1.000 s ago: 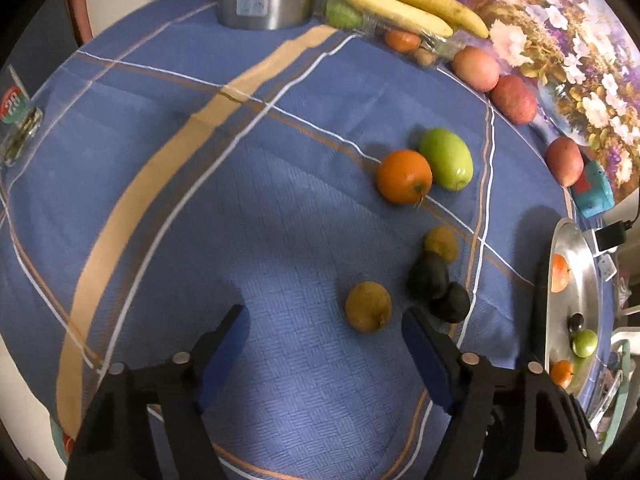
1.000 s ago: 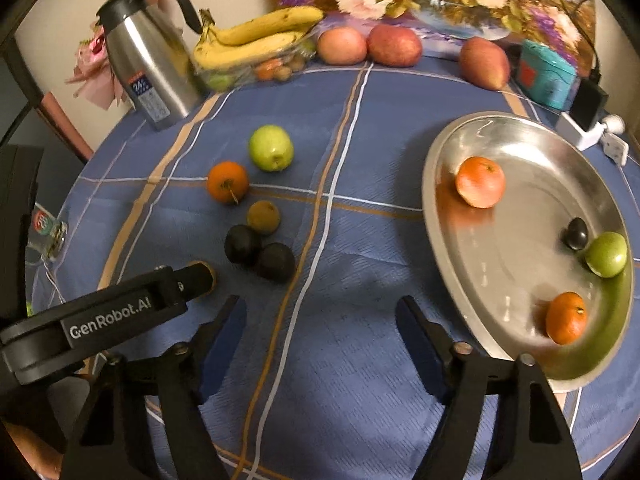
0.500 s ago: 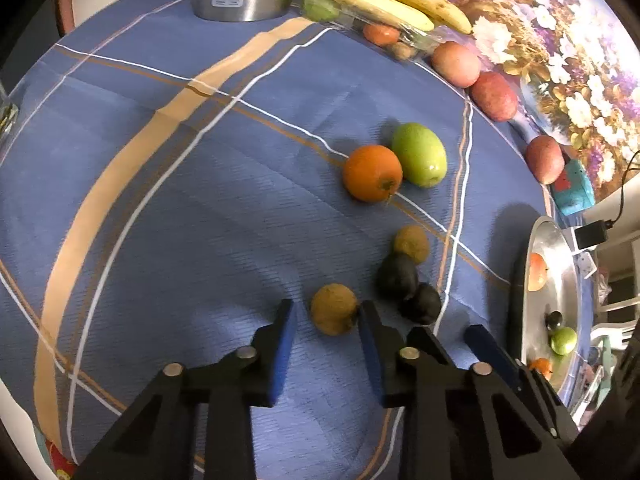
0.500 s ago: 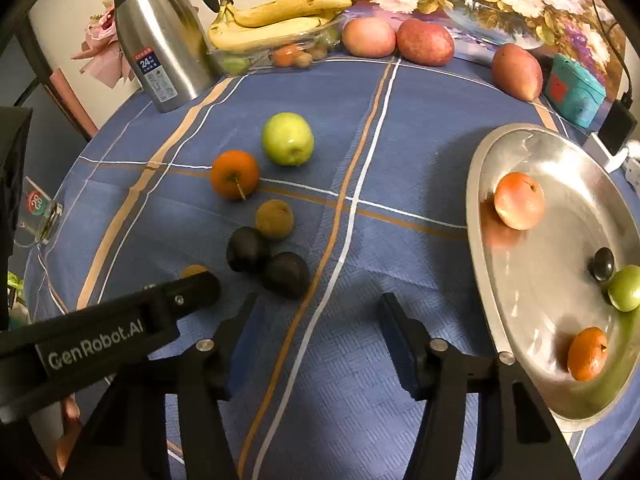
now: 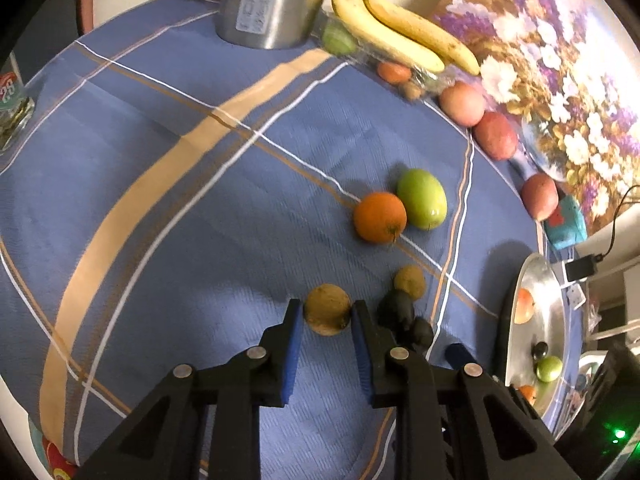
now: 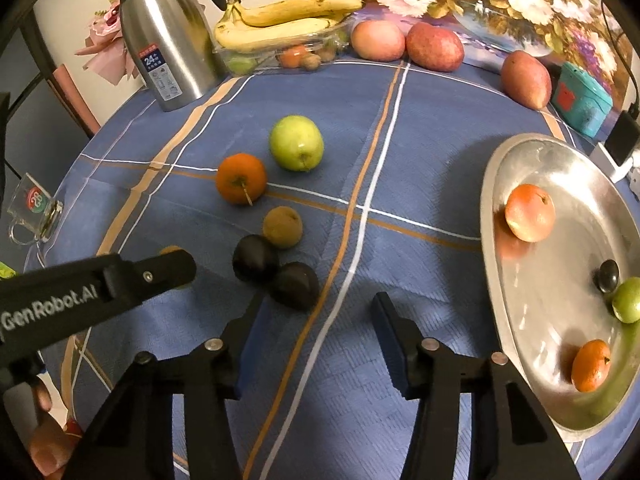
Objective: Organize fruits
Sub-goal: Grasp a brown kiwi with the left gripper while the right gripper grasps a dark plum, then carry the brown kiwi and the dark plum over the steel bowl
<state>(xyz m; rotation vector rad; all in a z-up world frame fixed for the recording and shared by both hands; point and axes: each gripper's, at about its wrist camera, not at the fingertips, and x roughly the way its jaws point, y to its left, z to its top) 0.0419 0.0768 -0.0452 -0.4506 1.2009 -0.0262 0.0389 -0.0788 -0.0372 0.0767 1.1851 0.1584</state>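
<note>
Round desk under a blue plaid cloth (image 6: 420, 128); at its right edge an oval silver metal tray (image 6: 520, 152) holding a red-orange fruit, a small dark one, a green one and an orange. Left gripper (image 5: 324, 312) clamped on a small round brown fruit (image 5: 326, 308) on the cloth, just beside two dark round fruits (image 6: 276, 274). Right gripper (image 6: 316, 312), jaws half-wide and just been closing, holds nothing, near fruit beside its left finger.
</note>
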